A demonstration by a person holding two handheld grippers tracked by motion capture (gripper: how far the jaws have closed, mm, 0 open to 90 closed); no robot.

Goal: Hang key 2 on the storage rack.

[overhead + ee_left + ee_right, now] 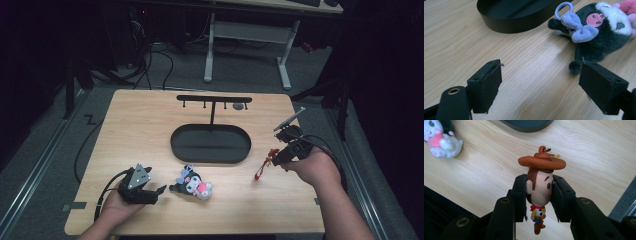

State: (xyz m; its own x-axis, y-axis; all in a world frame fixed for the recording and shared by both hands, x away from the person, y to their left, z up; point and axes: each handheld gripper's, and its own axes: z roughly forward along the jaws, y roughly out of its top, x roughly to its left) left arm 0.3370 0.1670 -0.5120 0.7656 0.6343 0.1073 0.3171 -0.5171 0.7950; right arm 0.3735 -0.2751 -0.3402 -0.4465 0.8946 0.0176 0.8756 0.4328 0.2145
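High view: we see the right gripper point(276, 159) raised off the table point(150, 125), near the hook stand point(214, 100), presumably for hanging. Left gripper view: the left gripper point(540, 77) is released beside the plush toy point(596, 32). Right gripper view: jaws clench the cowboy keychain point(540, 187) by its head, leaving the ring free.

No readable text, label, brand, number or sign in any view. Pink patch point(595, 19) on plush point(599, 37), beside its bow: small dark face-like mark, no letters.
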